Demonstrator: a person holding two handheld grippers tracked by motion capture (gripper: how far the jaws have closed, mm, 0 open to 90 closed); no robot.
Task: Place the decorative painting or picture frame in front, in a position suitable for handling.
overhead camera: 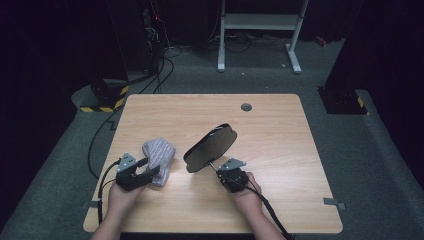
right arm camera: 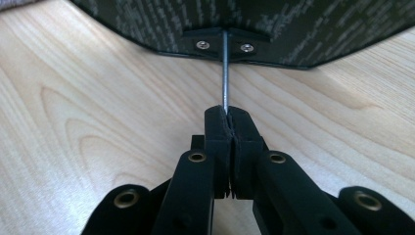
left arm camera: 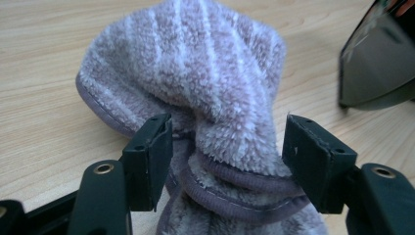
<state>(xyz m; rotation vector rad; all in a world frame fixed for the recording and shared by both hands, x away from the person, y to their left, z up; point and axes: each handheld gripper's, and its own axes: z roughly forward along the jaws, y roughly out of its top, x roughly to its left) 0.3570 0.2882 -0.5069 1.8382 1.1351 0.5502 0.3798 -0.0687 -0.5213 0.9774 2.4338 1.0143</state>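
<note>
Right hand-held gripper (right arm camera: 228,117): jaws clamped tight on thin metal rod (right arm camera: 225,73) of dark oval panel (overhead camera: 210,147), centre of counter (overhead camera: 280,165). Left hand-held gripper (left arm camera: 227,156): jaws part-open, straddling bunched striped towel (left arm camera: 195,83), lower left of high view.

Step, as judged: steady panel, wipe with towel.
- Close left jaws fully on towel fold before lifting.
- Keep rod grip firm; thin rod may twist.

Right gripper view shows rod bracket with two screws (right arm camera: 202,45); high view shows panel tilt.

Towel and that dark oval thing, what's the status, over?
Left gripper open around towel. Right gripper shut on oval panel's thin rod. Nothing in the way.
</note>
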